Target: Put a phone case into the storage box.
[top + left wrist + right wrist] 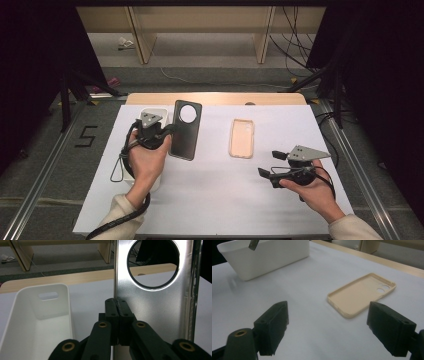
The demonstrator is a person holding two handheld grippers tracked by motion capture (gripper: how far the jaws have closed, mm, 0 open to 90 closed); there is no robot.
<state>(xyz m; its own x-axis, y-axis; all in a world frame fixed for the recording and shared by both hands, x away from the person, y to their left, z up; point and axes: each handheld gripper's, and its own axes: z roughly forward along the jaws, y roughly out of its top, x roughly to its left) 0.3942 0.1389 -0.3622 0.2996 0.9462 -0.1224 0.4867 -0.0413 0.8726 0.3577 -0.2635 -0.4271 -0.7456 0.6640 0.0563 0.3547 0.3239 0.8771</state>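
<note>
Left gripper (167, 131) clamps dark phone case (185, 129) edge beside white bin (37, 322); keep grip firm over bin; right gripper (266, 165) gapes empty near beige case (241, 138)

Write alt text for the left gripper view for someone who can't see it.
The left gripper is shut on the edge of a dark phone case with a round camera hole, holding it upright. A white bin sits to its left on the white table.
</note>
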